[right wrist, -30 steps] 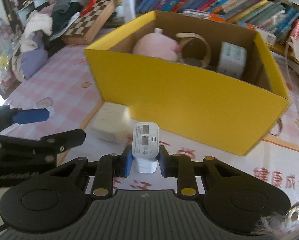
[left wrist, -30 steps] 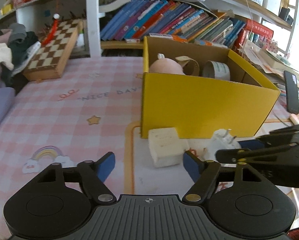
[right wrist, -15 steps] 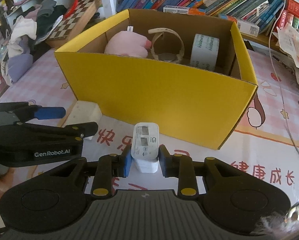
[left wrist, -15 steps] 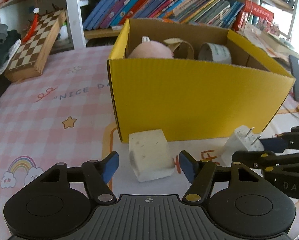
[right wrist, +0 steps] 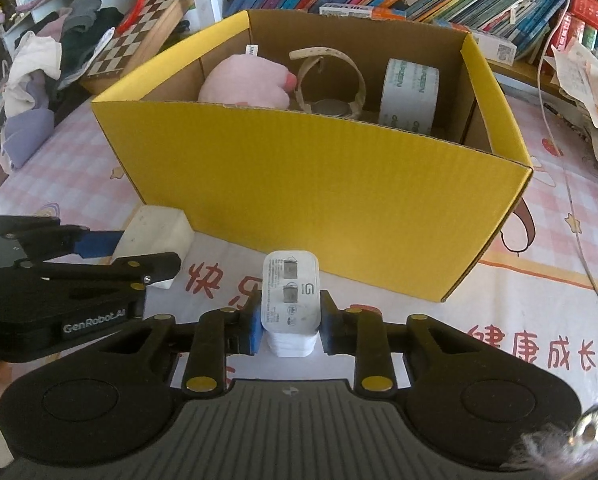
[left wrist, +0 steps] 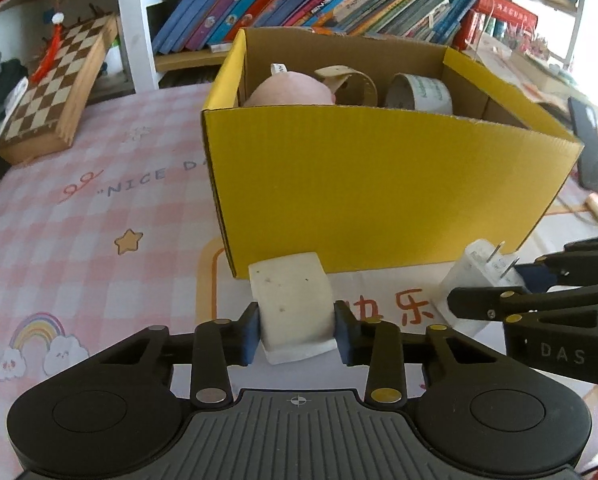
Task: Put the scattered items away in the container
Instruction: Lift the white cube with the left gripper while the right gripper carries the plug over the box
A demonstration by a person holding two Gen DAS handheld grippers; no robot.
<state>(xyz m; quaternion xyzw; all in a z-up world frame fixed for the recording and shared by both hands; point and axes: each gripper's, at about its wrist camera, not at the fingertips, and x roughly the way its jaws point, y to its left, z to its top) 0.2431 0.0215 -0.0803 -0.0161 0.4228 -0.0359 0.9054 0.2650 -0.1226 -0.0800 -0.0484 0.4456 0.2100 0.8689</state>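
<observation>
A white foam block (left wrist: 295, 300) lies on the pink checked cloth, close against the front of the yellow cardboard box (left wrist: 379, 184). My left gripper (left wrist: 297, 332) is closing on it, and both blue pads touch its sides. My right gripper (right wrist: 290, 320) is shut on a white plug charger (right wrist: 290, 292), held just before the box front (right wrist: 319, 184). From the left wrist view the charger (left wrist: 471, 276) shows its prongs pointing up and to the right. Inside the box lie a pink plush toy (right wrist: 247, 84), a beige strap loop (right wrist: 331, 76) and a tape roll (right wrist: 411, 92).
A wooden chessboard (left wrist: 59, 84) leans at the back left, with a pile of clothes (right wrist: 51, 64) beside it. Rows of books (left wrist: 299, 0) fill the shelf behind the box. A dark phone (left wrist: 587, 140) and a white cable (right wrist: 571, 184) lie to the right.
My left gripper moved in around the white block and its jaws came together onto the block's sides. The right gripper kept hold of the charger and hardly moved.
</observation>
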